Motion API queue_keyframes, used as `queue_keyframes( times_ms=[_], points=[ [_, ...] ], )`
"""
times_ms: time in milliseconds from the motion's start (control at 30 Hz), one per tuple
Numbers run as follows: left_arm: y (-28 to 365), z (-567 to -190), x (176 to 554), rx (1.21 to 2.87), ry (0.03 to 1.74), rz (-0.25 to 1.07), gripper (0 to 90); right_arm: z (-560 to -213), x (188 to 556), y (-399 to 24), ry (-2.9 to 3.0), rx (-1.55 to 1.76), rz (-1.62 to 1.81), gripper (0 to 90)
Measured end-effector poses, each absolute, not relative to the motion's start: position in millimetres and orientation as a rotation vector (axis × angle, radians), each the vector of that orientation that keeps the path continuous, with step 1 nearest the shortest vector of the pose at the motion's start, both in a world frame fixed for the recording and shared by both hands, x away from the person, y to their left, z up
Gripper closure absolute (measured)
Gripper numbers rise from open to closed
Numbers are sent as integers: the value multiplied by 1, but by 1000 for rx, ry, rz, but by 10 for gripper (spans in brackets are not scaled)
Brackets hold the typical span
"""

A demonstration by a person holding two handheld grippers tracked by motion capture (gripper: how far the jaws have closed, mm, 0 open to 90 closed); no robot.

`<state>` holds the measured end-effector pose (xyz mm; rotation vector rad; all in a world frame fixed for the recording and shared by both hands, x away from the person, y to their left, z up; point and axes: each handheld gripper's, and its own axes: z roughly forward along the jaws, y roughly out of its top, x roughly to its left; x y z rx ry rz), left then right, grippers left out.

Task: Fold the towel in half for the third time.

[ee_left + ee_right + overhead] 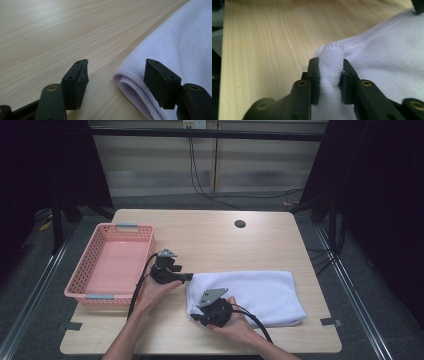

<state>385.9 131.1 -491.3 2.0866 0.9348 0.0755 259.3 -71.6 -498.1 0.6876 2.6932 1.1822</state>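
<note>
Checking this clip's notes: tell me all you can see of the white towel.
The towel is white, soft terry-like cloth with a stitched hem, folded into a flat oblong. It lies on the right half of the wooden table, to the right of the pink basket. The right gripper pinches a bunched fold at its near left corner. The left gripper stands open at its far left corner, the hem between the jaws.

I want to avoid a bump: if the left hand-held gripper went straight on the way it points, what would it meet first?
Most likely the folded corner of the white towel, which lies between the open jaws of the left hand-held gripper. Depth is hard to judge, so that is a best guess.
</note>
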Motion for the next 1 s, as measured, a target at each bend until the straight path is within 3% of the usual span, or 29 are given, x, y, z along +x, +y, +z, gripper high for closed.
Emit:
queue_keyframes(
  times_ms=[367,400,533,567,633,667,733,1000],
  points=[
    [122,-498,384,2125,898,44,334,-493,261,-80,2717,764,1274,785],
    [120,-499,382,2127,887,34,392,-493,260,-81,2720,762,1280,785],
    [114,-502,380,2154,839,17,445,-492,260,-82,2722,767,1284,785],
    [113,-502,378,2159,817,7,535,-493,260,-82,2727,767,1285,785],
    [111,-503,377,2162,806,2,557,-493,261,-82,2727,765,1284,785],
    [110,-503,376,2164,790,-22,657,-494,261,-82,2730,767,1287,785],
    [111,-502,376,2132,803,-29,758,-494,261,-82,2736,777,1286,785],
    [126,-486,380,1948,850,-131,801,-479,265,-88,2708,813,1387,786]
  ],
)
